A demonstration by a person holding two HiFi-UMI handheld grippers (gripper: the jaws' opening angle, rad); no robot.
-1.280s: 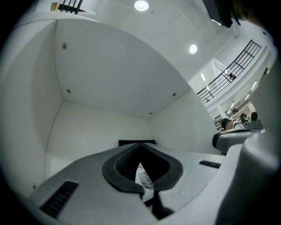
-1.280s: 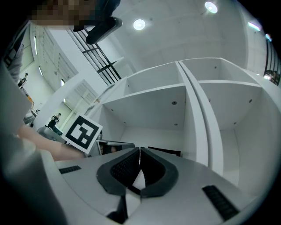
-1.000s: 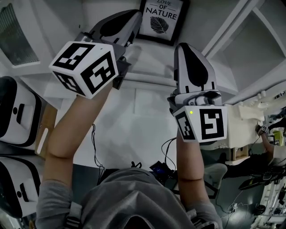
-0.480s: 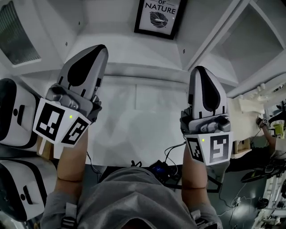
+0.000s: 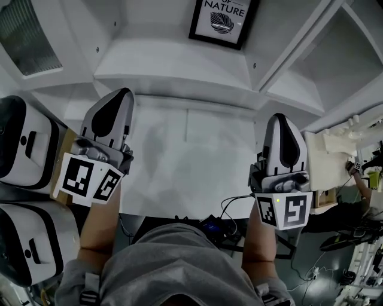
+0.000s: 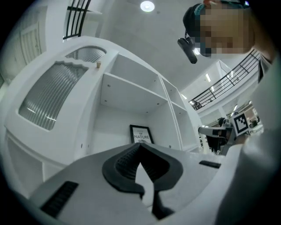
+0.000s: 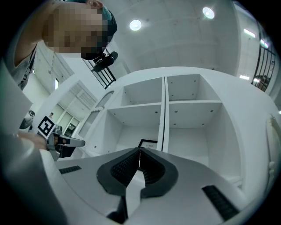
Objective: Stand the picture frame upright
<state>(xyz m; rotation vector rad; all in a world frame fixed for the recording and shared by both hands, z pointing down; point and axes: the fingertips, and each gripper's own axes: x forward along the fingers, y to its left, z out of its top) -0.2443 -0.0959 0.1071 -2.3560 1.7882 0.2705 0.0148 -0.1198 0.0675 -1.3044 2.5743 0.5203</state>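
Picture frame [image 5: 224,18] stands upright at the back of the shelf bay [image 5: 149,30], long axis vertical, straight ahead and well apart from both jaws. Left gripper [image 5: 119,98] and right gripper [image 5: 281,122] are clenched, empty; right looks slightly nearer

You hold your left gripper [image 5: 122,95] and right gripper [image 5: 281,118] well apart over the white shelf surface [image 5: 191,155], each tapering to a closed tip that points far. The picture frame [image 5: 224,21] stands against the far wall, clear of both. Two white devices [image 5: 24,146] sit at your near left.
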